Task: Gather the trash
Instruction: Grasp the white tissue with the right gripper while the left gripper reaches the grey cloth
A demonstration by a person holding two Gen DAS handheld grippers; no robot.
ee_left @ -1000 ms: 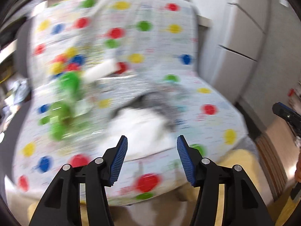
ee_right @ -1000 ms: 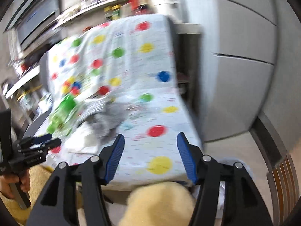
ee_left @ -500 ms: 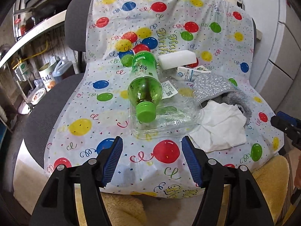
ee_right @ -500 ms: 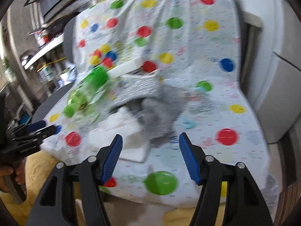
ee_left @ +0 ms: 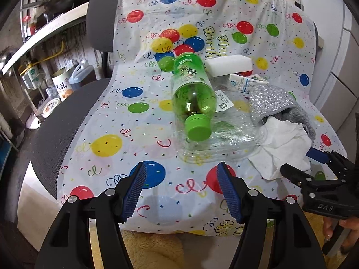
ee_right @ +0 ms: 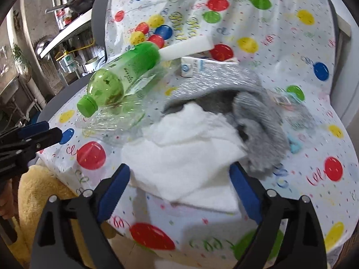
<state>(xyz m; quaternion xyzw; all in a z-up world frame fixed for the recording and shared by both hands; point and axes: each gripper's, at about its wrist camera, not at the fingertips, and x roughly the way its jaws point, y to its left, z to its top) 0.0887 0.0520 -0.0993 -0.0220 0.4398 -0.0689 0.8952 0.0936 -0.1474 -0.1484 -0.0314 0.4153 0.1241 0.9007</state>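
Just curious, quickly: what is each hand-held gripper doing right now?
Left hand-held gripper: open, holding nothing.
Right hand-held gripper: jaws opening, white tissue between them, not gripped.

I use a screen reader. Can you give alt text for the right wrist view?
The right claw, jaws opening, hangs over a crumpled white paper tissue on a balloon-print plastic sheet. Beyond lie a green plastic bottle and grey knitted cloth.

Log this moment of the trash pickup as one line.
stage: approach | left gripper: open, empty | right gripper: opening over crumpled white paper tissue | green plastic bottle: lying untouched
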